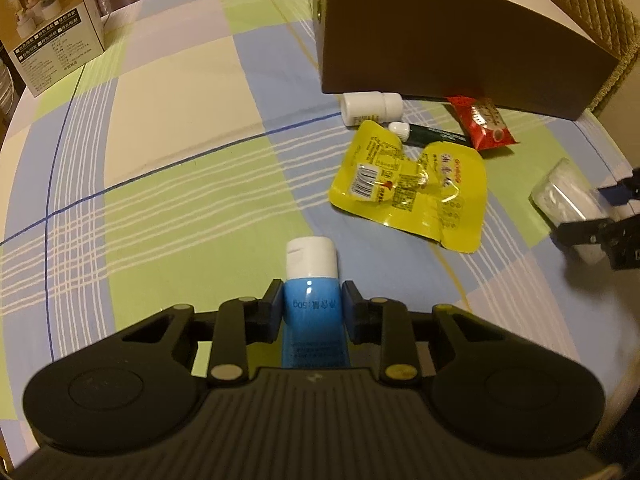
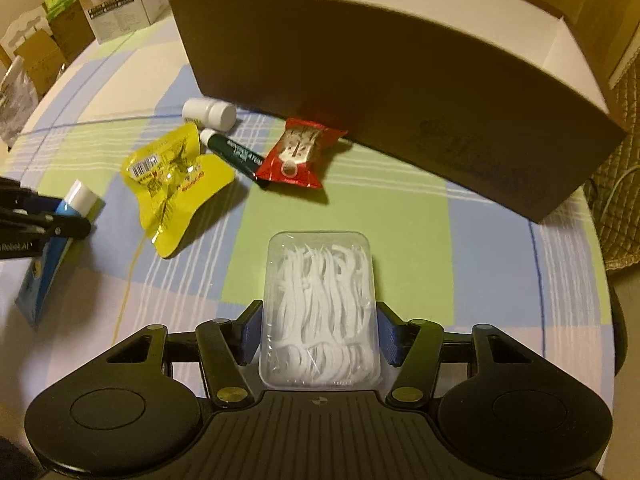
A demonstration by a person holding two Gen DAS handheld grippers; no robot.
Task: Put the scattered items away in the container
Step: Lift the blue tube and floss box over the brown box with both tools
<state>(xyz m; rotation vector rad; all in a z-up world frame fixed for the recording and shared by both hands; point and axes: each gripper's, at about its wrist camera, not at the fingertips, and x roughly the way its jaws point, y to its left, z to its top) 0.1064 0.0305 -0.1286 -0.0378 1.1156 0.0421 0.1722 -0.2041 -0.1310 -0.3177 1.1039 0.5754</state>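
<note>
between the blue pads of the left tool, a smooth blue tube with a white flip cap pointing to 12 o'clock is squeezed tight; the right tool flanks a clear rigid box of white floss picks, pads at its sides, though i cannot tell whether they press. from the tube, at 1 o'clock on the checked cloth of the desk, lie a crinkled yellow pouch, a white bottle, a green tube and a glossy red sachet, before the brown cardboard container.

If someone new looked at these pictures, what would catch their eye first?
Probably the crumpled yellow pouch lying mid-table on the checked cloth, with the big brown box looming behind it. Next, each gripper's load: the left gripper clamps a blue tube, and the right gripper brackets a clear floss-pick case.
</note>
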